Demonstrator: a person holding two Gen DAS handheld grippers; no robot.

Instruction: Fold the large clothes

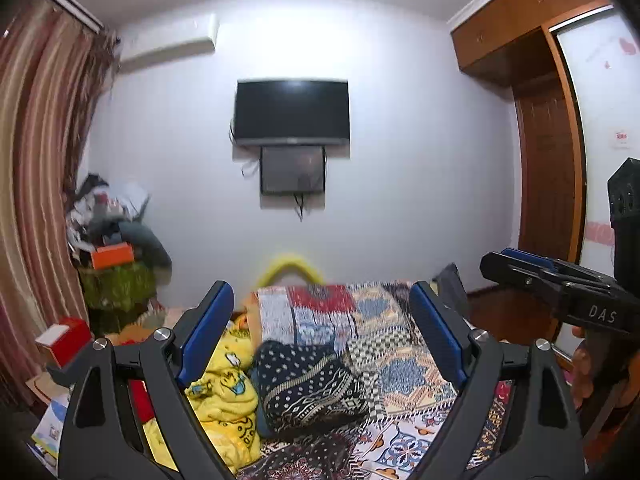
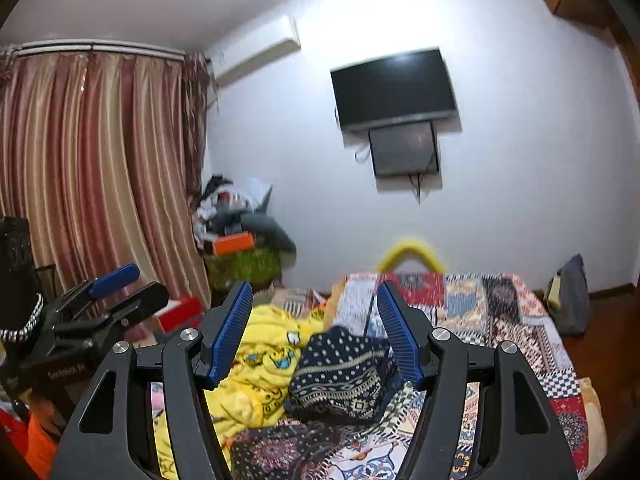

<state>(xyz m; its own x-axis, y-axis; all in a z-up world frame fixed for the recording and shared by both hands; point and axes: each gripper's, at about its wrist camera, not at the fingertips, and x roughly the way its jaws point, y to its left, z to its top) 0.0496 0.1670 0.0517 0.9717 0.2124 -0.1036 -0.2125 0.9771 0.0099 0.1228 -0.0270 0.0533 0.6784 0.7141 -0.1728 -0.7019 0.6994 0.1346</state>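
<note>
Both wrist cameras look nearly level across the bed [image 1: 400,320] toward the far wall, each past its own fingers [image 1: 208,320]. The left view faces the TV [image 1: 292,112] squarely, wardrobe [image 1: 532,40] at right. The right view sits further right, tilted, taking in more curtain [image 2: 92,160]. Both share bed, TV, and the dark folded cloth [image 2: 344,376] close below.

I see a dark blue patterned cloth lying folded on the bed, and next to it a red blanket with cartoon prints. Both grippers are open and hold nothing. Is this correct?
Not quite: the blanket with cartoon prints is yellow, not red, as both wrist views show. The rest stands: the dark blue patterned cloth lies folded on the bed beside it, and the left gripper and right gripper are open and empty.
</note>
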